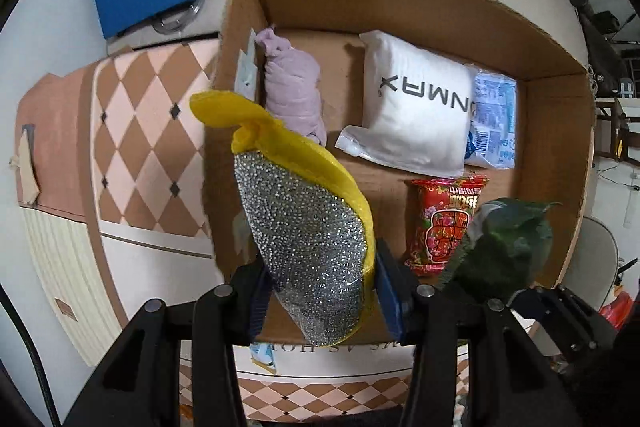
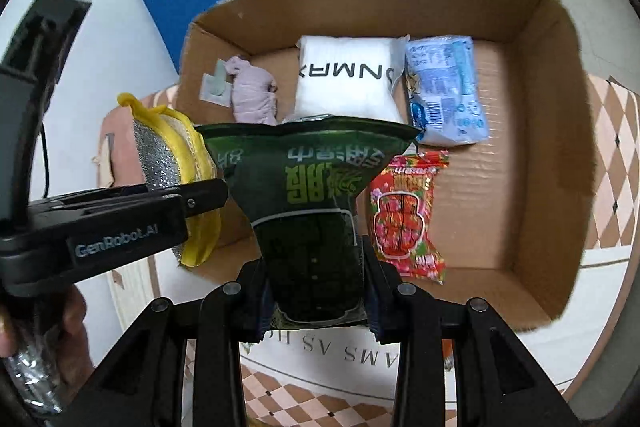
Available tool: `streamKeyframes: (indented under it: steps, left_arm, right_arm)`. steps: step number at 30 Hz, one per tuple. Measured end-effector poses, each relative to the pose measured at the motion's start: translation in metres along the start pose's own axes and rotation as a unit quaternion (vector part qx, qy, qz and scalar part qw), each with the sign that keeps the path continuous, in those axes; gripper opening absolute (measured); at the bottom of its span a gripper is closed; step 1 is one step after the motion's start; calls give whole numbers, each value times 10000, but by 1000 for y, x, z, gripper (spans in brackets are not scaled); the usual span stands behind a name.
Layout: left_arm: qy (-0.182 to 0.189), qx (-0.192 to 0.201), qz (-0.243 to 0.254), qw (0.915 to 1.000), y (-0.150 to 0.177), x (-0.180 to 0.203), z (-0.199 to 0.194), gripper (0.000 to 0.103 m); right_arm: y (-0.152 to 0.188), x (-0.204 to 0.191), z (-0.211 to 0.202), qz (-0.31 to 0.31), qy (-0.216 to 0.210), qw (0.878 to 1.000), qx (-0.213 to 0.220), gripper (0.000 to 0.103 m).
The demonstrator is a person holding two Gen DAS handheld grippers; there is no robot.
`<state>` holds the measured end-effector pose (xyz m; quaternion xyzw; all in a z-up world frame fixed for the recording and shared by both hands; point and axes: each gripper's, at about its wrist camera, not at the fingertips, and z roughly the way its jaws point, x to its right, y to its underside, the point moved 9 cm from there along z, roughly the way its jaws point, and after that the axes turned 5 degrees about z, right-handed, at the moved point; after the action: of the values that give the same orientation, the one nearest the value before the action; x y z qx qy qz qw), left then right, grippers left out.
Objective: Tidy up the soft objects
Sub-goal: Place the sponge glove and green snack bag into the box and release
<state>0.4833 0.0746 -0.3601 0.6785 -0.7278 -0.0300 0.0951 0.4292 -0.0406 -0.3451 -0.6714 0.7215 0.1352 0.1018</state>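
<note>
The yellow-edged scouring pad (image 1: pixel 308 227) is hanging clenched in the left gripper (image 1: pixel 320 303), long axis upright, over the cardboard box's (image 1: pixel 560 131) near-left corner. The right gripper (image 2: pixel 316 291) is grasping a dark green packet (image 2: pixel 312 187) just beside it. Below are lying a white pouch (image 1: pixel 416 107) reading "NMAX" and a red snack packet (image 1: pixel 444 223).

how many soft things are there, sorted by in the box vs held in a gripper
In the box: 4 (purple cloth, white pouch, blue pack, red packet)
Held: 2 (scrubber in left gripper, green bag in right gripper)
Total: 6
</note>
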Motion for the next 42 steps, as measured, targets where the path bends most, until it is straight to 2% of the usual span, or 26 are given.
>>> streamKeyframes:
  steps: [6,13,16,17,18,19,20,28,30,32,37,42]
  left_arm:
    - [32,-170,13,9999,-1,0,17,43]
    - [-109,-369,125,9992,2,0,31,46]
    - [11,-466,15,9989,5,-1,35,47]
    - [75,-522,-41,9986,7,-2,36,47]
    - [128,-554,-91,9983,9,-3,37,51]
    - [132,-506,-122,9986,9,-4,35,58]
    - [90,-452,-117,9989,9,-5,33,60]
    - [-256,25,-72,9996,25,-13,11,64]
    - [-314,188,-67,9993,32,-15,4,70]
    - [-357,366,-81,9987,40,-17,-3,70]
    - [-506,832,-73,9952,58,-18,-24,71]
    - [-535,1163,-73,9917,77,-12,-41,71]
  right_arm:
    - [-7,0,24,45,52,9998,-190,39]
    - [-13,-1,44,135,32,9993,-342,39]
    - [-14,1,51,56,133,9989,-446,40]
    - [-13,2,51,56,144,9986,-515,42]
    - [-13,2,54,53,151,9983,-562,51]
    - [-13,2,55,51,155,9982,-581,57]
    - [-14,2,55,72,155,9982,-577,65]
    - [-12,9,36,-32,484,9980,-411,67]
    - [-8,12,27,-107,666,9973,-275,75]
    - [-5,17,18,-184,802,9965,-157,80]
    - [11,24,-4,-326,1105,9932,189,81]
    - [29,27,-23,-340,1172,9913,487,81]
